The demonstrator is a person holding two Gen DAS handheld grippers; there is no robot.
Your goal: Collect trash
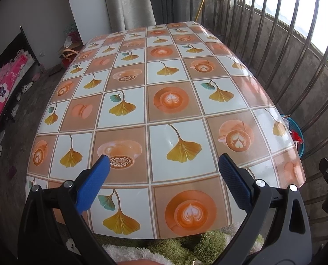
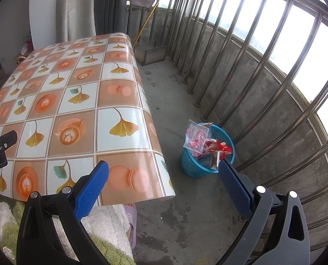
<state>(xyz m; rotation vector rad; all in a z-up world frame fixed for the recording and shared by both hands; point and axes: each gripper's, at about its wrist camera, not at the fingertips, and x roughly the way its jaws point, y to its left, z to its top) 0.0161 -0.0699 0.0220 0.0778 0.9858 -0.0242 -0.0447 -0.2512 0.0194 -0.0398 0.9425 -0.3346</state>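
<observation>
1. Two grippers are observed, both with jaws spread wide and nothing held between the blue pads: the left gripper (image 1: 164, 165) is positioned over the near end of the table (image 1: 241, 101); the right gripper (image 2: 164, 172) is positioned past the table's right edge, above the concrete floor (image 2: 186, 209).
2. Fleece-clad legs (image 2: 106, 216) and a slipper (image 2: 132, 218) are noted under the table's near edge.
3. A patterned glossy tablecloth (image 1: 170, 101) is seen covering the table.
4. Wrappers (image 2: 197, 138) and a carton (image 2: 209, 161) are found inside the blue basket (image 2: 190, 165), which stands on the floor between table and railing (image 2: 252, 77).
</observation>
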